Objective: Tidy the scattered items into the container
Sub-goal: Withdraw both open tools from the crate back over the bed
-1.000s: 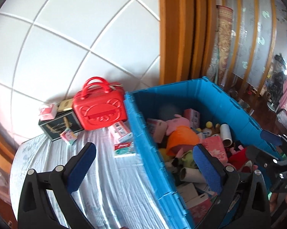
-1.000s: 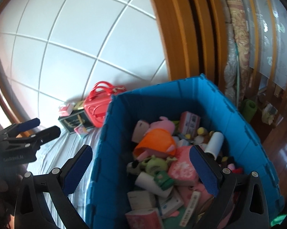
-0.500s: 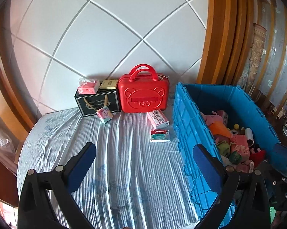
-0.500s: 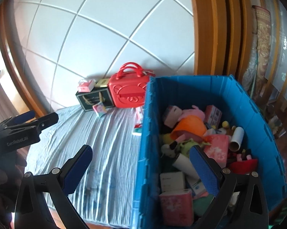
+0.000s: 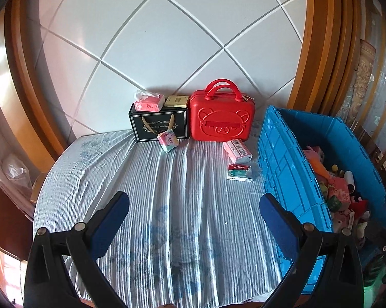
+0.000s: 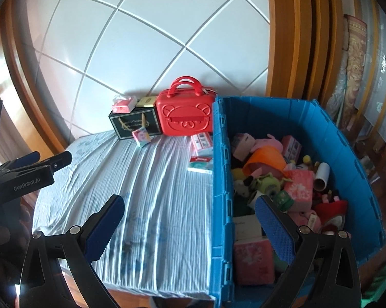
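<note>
A blue crate [image 5: 285, 154] [image 6: 221, 169] stands at the table's right, holding several toys and boxes. On the striped cloth lie a green-white Tylenol box [image 5: 240, 171] [image 6: 200, 164], a pink-white box [image 5: 237, 150] [image 6: 201, 141] and a small pastel pack [image 5: 168, 140] [image 6: 141, 137]. A red bear case [image 5: 221, 119] [image 6: 184, 116] and a black gift box [image 5: 158, 124] [image 6: 134, 122] stand at the back. My left gripper [image 5: 193, 215] is open and empty above the near cloth. My right gripper [image 6: 189, 218] is open and empty over the crate's left wall.
A pink tissue pack [image 5: 149, 102] and a gold box [image 5: 176, 100] sit on the black gift box. A tiled wall rises behind, wooden frames at both sides. The left gripper's body [image 6: 26, 174] shows at the left of the right wrist view.
Both grippers have pulled back and swung left from the crate, so more of the cloth and the back items show. Both stay open and empty.
</note>
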Motion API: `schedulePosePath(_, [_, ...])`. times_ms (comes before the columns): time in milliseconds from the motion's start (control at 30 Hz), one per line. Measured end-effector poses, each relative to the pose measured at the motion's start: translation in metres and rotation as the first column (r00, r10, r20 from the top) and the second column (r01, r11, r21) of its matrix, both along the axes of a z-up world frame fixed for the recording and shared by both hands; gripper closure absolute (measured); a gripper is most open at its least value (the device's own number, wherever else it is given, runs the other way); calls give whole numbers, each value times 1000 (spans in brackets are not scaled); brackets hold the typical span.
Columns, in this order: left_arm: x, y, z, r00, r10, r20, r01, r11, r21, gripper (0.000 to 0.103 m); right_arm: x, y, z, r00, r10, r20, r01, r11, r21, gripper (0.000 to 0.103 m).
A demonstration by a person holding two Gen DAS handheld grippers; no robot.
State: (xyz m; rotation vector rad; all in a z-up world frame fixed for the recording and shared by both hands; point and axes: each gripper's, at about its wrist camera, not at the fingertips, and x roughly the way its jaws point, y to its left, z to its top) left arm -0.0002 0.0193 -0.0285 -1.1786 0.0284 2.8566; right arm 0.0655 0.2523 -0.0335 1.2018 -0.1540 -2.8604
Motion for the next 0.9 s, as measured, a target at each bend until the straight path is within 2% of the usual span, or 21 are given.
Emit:
schedulePosePath(633, [26,-37,4,999,36,-1,-36,999,11,0,24,-40,5,999,38,-14,-38,999,2,0])
schedulePosePath(767, [31,-39,3,1000,14,8,-15,999,41,0,29,-45,5,999,40,-14,-40,999,2,0])
schedulePosePath(900, [36,-38,8,1000,14,-22,-13,1000,28,0,32,-46,6,999,35,-14,-35,999,5,0])
